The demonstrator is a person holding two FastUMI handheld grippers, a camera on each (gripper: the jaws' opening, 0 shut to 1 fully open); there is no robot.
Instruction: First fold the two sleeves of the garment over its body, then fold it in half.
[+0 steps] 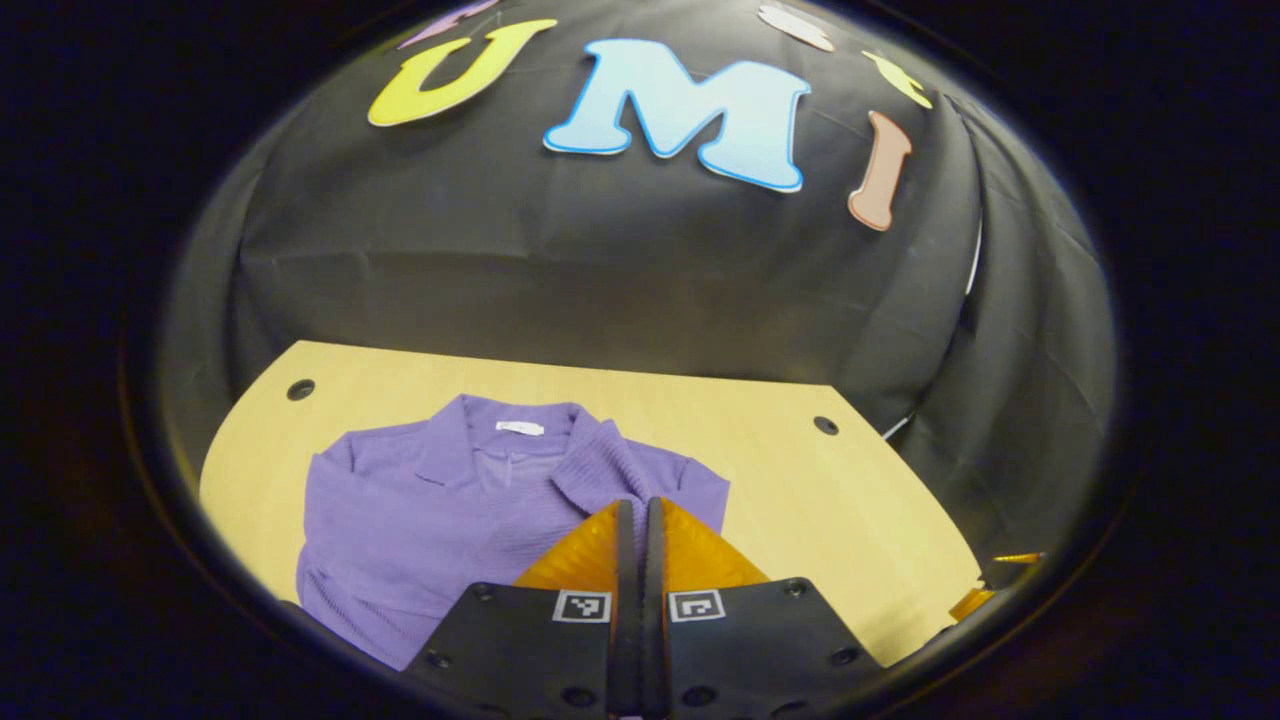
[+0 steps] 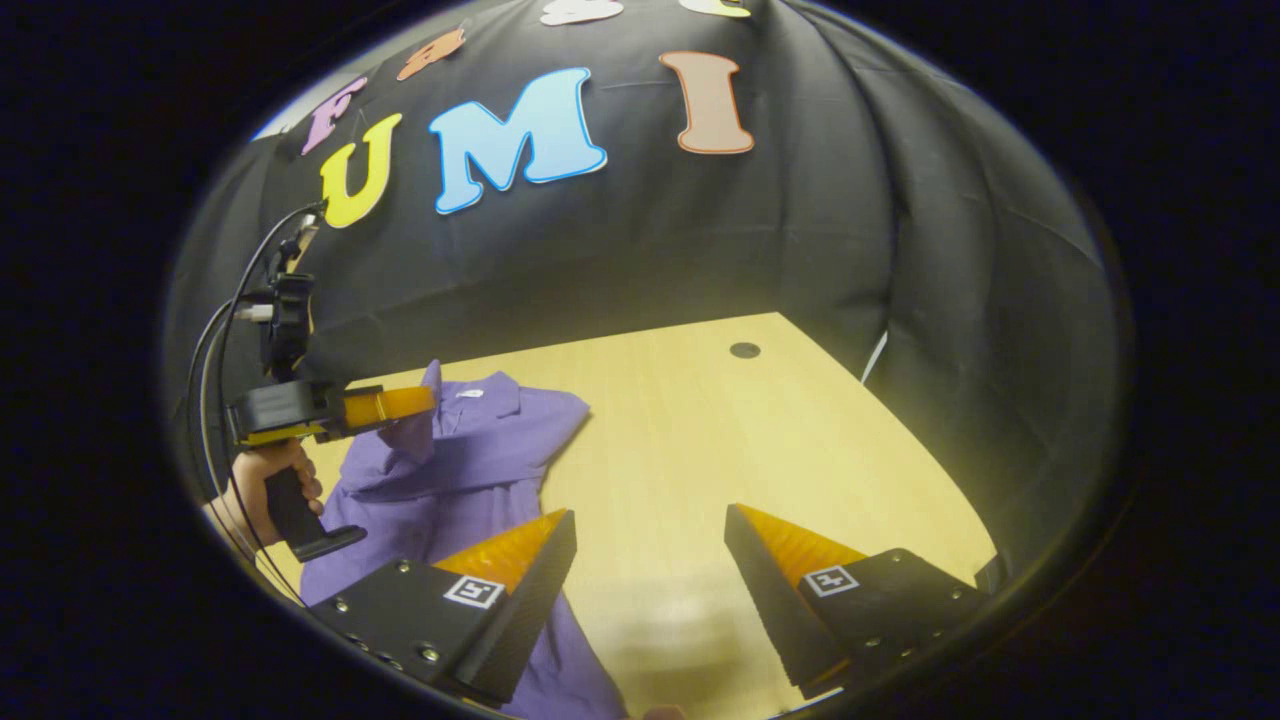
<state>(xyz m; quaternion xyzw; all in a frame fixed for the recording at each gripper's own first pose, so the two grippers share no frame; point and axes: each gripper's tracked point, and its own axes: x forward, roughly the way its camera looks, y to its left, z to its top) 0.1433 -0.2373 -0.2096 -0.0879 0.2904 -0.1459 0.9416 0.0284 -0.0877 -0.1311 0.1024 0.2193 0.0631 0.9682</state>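
1. Left gripper view: the left gripper (image 1: 640,515) has its two fingers pressed together with no gap showing at the tips. From this camera I cannot tell whether cloth is caught between them.
2. Right gripper view, far off to the left of the right gripper: that same left gripper (image 2: 405,403) is lifted above the tabletop, gripped by a hand (image 2: 262,490), with a flap of purple cloth rising to its tips; it appears to pinch the cloth.
3. One garment (image 1: 450,510), purple with a collar and a small white tag at the neck, lies on the tabletop (image 1: 840,500) just ahead of and below the left gripper, reaching to its left.
4. Right gripper (image 2: 650,530): fingers spread wide apart, nothing between them but bare tabletop. The garment lies ahead and to its left, its lower part running under the left finger.
5. Counted: one garment, two grippers, one hand, two dark round holes (image 1: 300,389) in the tabletop's far corners, cables (image 2: 225,330) trailing from the left gripper's rear.
6. No containers are on the tabletop.
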